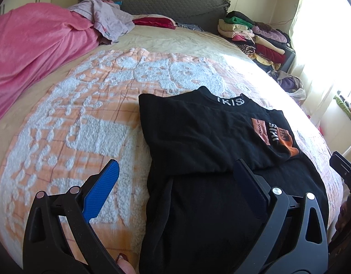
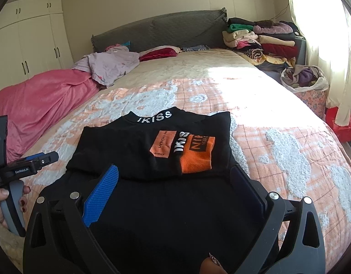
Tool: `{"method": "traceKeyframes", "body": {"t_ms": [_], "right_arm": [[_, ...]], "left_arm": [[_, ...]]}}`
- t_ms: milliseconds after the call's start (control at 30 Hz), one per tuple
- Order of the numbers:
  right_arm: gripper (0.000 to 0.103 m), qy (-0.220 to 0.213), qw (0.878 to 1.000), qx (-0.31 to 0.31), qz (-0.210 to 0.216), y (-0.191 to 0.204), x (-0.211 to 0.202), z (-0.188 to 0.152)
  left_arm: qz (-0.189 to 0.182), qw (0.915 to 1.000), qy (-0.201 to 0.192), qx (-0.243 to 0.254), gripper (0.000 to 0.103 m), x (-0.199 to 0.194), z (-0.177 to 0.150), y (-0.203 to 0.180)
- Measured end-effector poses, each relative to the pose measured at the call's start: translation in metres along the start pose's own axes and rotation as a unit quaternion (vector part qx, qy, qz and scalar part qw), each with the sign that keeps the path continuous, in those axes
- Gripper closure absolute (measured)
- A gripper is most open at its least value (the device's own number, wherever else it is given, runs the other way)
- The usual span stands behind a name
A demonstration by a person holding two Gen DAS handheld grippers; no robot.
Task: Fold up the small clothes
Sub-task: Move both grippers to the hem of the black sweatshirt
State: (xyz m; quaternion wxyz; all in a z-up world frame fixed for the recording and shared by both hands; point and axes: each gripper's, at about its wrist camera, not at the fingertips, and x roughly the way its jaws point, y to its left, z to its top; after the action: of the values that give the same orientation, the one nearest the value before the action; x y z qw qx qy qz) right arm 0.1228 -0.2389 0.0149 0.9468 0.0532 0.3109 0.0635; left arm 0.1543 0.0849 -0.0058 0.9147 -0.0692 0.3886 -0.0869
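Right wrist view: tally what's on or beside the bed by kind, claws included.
Black garment, partly folded: 1 black top
Loose bedding/clothes at far left: 2, pink blanket, lilac garment
Red cushion: 1
Stacks of folded clothes: 1
Bags of clothes: 1
Claws: 2, left claw, right claw, both open
Total: 8

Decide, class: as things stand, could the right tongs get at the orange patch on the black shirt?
Probably yes. The right tongs are open above the black shirt, and the orange patch lies just ahead between the fingers with nothing covering it or lying between.
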Motion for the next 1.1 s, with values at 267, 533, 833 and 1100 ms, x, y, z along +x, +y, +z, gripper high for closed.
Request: {"method": "traceKeyframes", "body": {"t_ms": [267, 533, 833, 1100], "right_arm": [[0.005, 0.002, 1.0, 0.003, 0.0, -0.006, -0.014, -0.01], [0.005, 0.009, 1.0, 0.001, -0.001, -0.011, -0.026, -0.021], [0.005, 0.005, 1.0, 0.01, -0.003, -0.02, -0.04, -0.031], [0.005, -0.006, 1.0, 0.017, 0.002, -0.024, -0.053, -0.032]], "left_arm": [[0.004, 0.9999, 0.007, -0.015, 0.01, -0.009, -0.023, 0.007], [0.004, 0.9997, -0.002, -0.023, 0.01, -0.03, -0.03, 0.002], [0.012, 0.9994, 0.027, -0.017, 0.01, -0.051, -0.046, -0.005], [0.019, 0.9987, 0.04, -0.023, 0.01, -0.065, -0.06, 0.0]]}}
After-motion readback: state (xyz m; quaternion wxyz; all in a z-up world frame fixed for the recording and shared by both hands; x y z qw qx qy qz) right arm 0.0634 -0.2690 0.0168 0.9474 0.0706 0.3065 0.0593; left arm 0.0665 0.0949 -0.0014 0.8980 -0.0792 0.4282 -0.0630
